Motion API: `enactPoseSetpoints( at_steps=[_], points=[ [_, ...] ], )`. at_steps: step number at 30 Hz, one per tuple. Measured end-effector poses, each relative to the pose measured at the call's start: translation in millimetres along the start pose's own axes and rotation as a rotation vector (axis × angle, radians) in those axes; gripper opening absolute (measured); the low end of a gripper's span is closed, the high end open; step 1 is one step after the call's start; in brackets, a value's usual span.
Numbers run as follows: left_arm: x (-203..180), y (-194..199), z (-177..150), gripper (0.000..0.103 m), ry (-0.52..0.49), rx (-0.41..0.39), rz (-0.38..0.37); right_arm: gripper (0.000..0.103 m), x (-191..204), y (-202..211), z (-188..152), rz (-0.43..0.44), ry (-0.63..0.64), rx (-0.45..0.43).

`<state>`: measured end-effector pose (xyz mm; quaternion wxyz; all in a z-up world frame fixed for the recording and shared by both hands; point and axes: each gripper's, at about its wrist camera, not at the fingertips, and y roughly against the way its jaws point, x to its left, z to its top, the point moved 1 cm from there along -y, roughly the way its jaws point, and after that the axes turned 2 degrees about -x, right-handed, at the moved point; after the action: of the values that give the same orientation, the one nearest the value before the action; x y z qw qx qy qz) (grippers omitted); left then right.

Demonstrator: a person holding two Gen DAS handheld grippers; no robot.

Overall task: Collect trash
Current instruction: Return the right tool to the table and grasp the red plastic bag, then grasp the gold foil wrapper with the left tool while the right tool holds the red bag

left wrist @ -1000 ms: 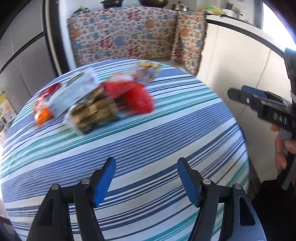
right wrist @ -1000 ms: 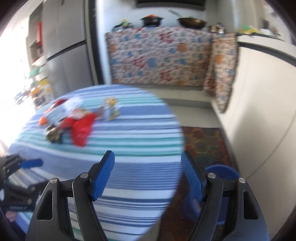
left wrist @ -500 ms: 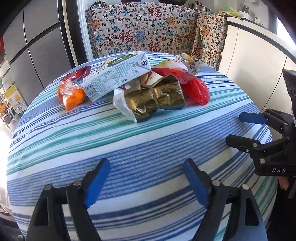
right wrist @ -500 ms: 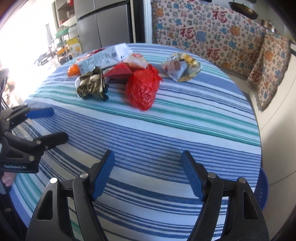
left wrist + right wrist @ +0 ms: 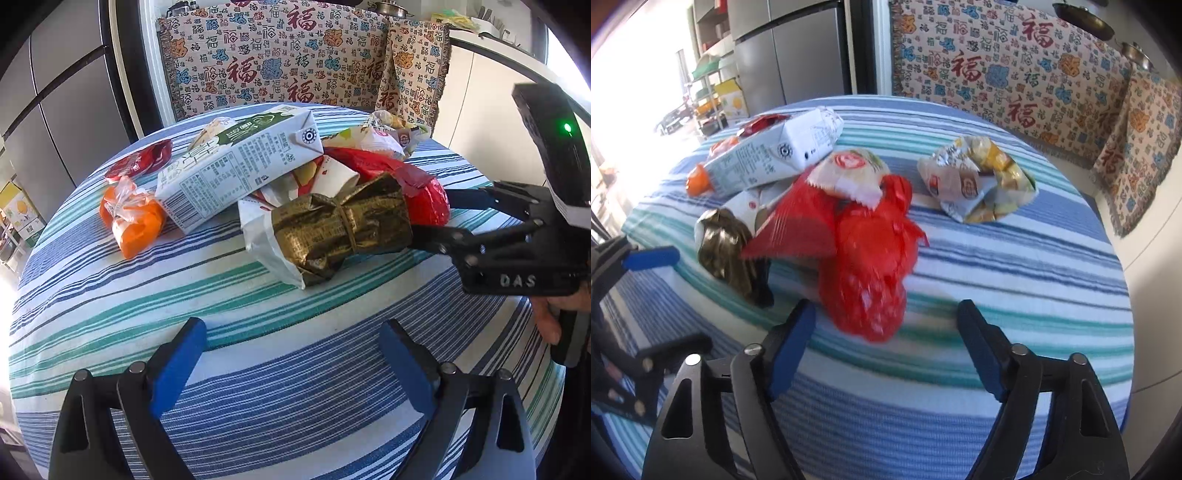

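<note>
A heap of trash lies on the round striped table (image 5: 258,332): a white milk carton (image 5: 236,170), a gold foil wrapper (image 5: 340,229), a red plastic bag (image 5: 868,258), an orange wrapper (image 5: 133,221), a red packet (image 5: 140,162) and a crumpled snack bag (image 5: 979,184). My left gripper (image 5: 291,354) is open and empty, short of the gold wrapper. My right gripper (image 5: 886,332) is open and empty, its fingers just before the red bag; it also shows in the left wrist view (image 5: 443,218), reaching in from the right by the gold wrapper.
A patterned cloth (image 5: 295,55) covers a counter behind the table. A grey fridge (image 5: 798,51) stands at the back left. A white cabinet (image 5: 480,92) stands to the right.
Both grippers have moved in toward the trash heap, which now looks much closer. The right gripper now reaches up to the red bag and gold wrapper. Both stay open.
</note>
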<state>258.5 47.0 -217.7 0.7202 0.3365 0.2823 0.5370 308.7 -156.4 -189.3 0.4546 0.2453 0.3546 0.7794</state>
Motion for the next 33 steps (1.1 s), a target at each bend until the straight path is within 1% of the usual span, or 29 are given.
enactPoseSetpoints(
  at_steps=[1, 2, 4, 7, 11, 14, 17, 19, 21, 24, 25, 27, 30, 31, 33],
  points=[
    [0.1, 0.0, -0.1, 0.097, 0.000, 0.000, 0.000, 0.063, 1.3, 0.1, 1.5, 0.010, 0.004, -0.006],
    [-0.1, -0.2, 0.0, 0.097, 0.000, 0.000, 0.000, 0.047, 2.5, 0.7, 2.7, 0.023, 0.009, -0.012],
    [0.4, 0.0, -0.7, 0.097, 0.000, 0.000, 0.000, 0.030, 1.6, 2.7, 2.1, 0.023, 0.002, -0.018],
    [0.5, 0.0, -0.9, 0.097, 0.000, 0.000, -0.001, 0.028, -5.4, 12.1, -7.7, 0.032, -0.030, -0.019],
    [3.5, 1.5, -1.9, 0.097, -0.003, -0.003, -0.014, 0.028, -14.1, 33.1, -32.1, -0.010, -0.009, -0.014],
    [11.7, -0.3, 3.5, 0.097, -0.028, -0.013, -0.075, 0.028, -25.9, 46.9, -47.5, -0.028, -0.026, -0.010],
    [24.4, -5.3, 13.4, 0.097, -0.010, -0.031, -0.115, 0.029, -35.1, 52.5, -54.2, -0.034, -0.032, -0.017],
    [27.9, -10.2, 19.6, 0.097, -0.012, -0.029, -0.186, 0.029, -38.7, 53.8, -56.2, -0.029, -0.036, -0.026],
    [25.8, -12.5, 23.9, 0.097, -0.041, -0.032, -0.227, 0.029, -40.6, 54.3, -56.8, -0.029, -0.037, -0.025],
    [15.4, -13.7, 25.9, 0.097, -0.094, -0.029, -0.297, 0.029, -44.0, 54.9, -56.2, -0.028, -0.045, -0.018],
    [9.8, -11.4, 24.8, 0.097, -0.123, -0.033, -0.329, 0.029, -45.0, 55.3, -56.6, -0.026, -0.047, -0.015],
    [-1.9, -5.0, 20.1, 0.097, -0.181, -0.043, -0.368, 0.029, -46.9, 56.3, -56.9, -0.033, -0.053, -0.008],
    [-20.5, 2.7, 7.8, 0.097, -0.250, -0.019, -0.478, 0.029, -52.6, 59.1, -58.8, -0.033, -0.072, -0.001],
    [-25.4, 4.9, 3.8, 0.097, -0.270, -0.013, -0.492, 0.029, -54.9, 60.2, -59.9, -0.035, -0.077, 0.000],
    [-27.7, 9.0, -1.6, 0.097, -0.280, -0.016, -0.474, 0.029, -57.5, 62.2, -61.7, -0.039, -0.081, 0.000]
  ],
)
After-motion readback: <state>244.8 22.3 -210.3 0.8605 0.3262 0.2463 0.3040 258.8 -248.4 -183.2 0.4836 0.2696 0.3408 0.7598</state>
